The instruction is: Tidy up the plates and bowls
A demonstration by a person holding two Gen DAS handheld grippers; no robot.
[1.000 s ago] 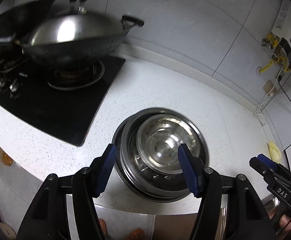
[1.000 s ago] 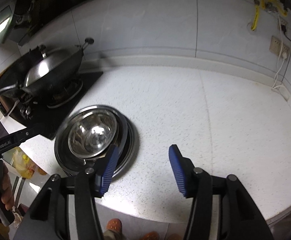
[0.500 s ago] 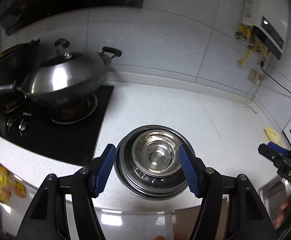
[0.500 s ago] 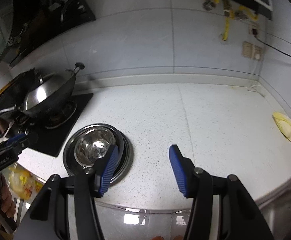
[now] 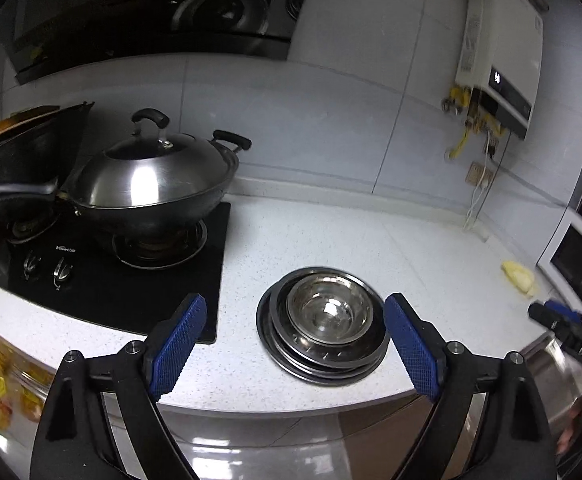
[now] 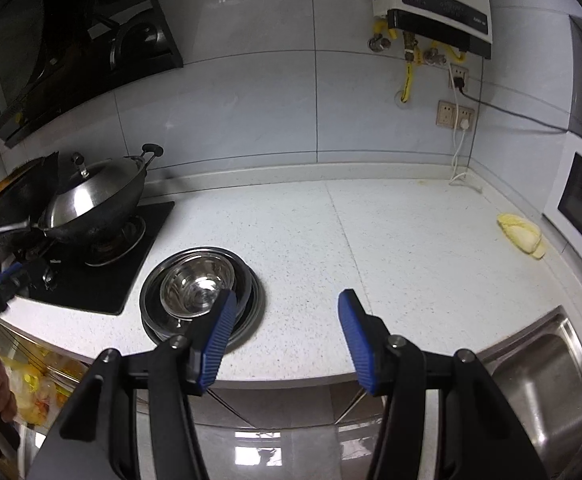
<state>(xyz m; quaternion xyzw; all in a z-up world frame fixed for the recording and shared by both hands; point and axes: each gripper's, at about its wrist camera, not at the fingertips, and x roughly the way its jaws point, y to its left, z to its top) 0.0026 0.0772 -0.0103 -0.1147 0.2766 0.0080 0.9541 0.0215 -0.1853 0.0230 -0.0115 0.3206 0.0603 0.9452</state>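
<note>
A stack of steel plates and bowls (image 5: 323,322) sits on the white speckled counter near its front edge, a small shiny bowl (image 5: 328,307) nested on top. It also shows in the right wrist view (image 6: 201,294). My left gripper (image 5: 295,342) is open and empty, held back above the counter edge with the stack between its blue pads. My right gripper (image 6: 285,332) is open and empty, to the right of the stack and pulled back from the counter.
A black gas hob (image 5: 103,276) with a lidded steel wok (image 5: 151,184) is left of the stack. A yellow cloth (image 6: 521,234) lies at the far right. A steel sink (image 6: 543,396) is at the right. A water heater (image 6: 431,4) hangs on the tiled wall.
Both grippers have drawn back and up from the stack, so it looks smaller and farther. Both stay open and empty. The stack has not moved.
</note>
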